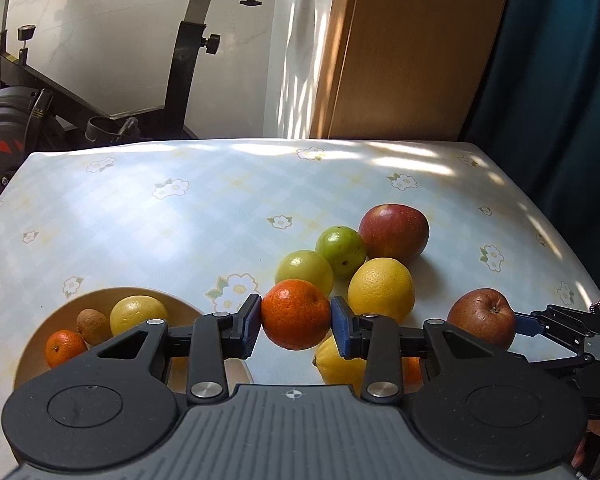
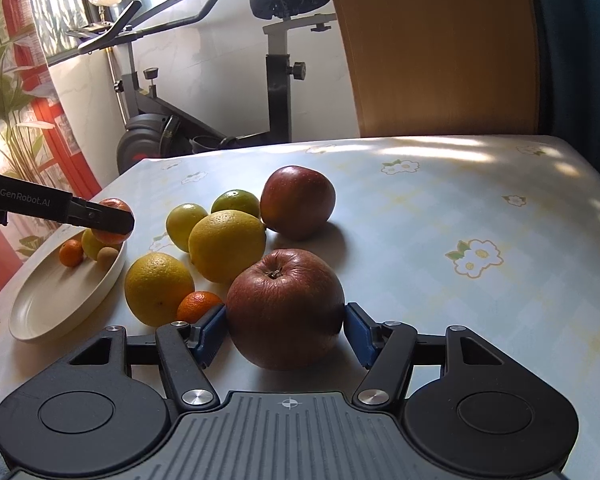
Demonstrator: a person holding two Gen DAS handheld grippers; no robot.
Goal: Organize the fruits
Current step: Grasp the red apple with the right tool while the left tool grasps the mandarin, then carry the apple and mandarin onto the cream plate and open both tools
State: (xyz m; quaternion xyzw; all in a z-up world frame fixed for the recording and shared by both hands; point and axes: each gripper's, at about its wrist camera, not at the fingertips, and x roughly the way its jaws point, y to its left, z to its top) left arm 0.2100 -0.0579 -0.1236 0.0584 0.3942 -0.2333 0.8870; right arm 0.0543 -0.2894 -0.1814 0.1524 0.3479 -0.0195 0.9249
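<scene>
Fruit inventory, floral-print tablecloth (image 2: 440, 208).

Held items: one mandarin (image 1: 295, 314), clamped between the blue pads of the left gripper (image 1: 295, 320), raised off the cloth; from the right wrist view it hangs over the far rim of the plate (image 2: 32, 320). One wrinkled dark-red apple (image 2: 285, 307), gripped on both sides by the pads of the right gripper (image 2: 285, 330), its base at or just on the cloth; contact underneath cannot be told.

Plate contents: cream shallow plate at the left edge of the table, holding a small mandarin (image 2: 71, 253), a yellow citrus (image 1: 139, 314) and a small brown fruit (image 1: 92, 326), grouped close at its far end.

Loose cluster on the cloth, beside the plate: large red apple (image 2: 297, 201) farthest back; dark green round fruit (image 2: 236, 202) touching it; paler yellow-green fruit (image 2: 186, 226) next to that; large yellow citrus (image 2: 226, 245) in front of both; second yellow citrus (image 2: 159, 288) nearer the plate; small mandarin (image 2: 198, 306) tucked between that citrus and the held apple.

Lettering: "GenRobot.AI" in pale type on the black side of the left gripper's body, read from the right wrist view.

Surroundings: exercise bike (image 2: 204, 120) behind the table; wooden panel (image 2: 440, 48); dark blue curtain (image 1: 560, 60); red-framed window with leaf-print drape (image 2: 12, 100).
</scene>
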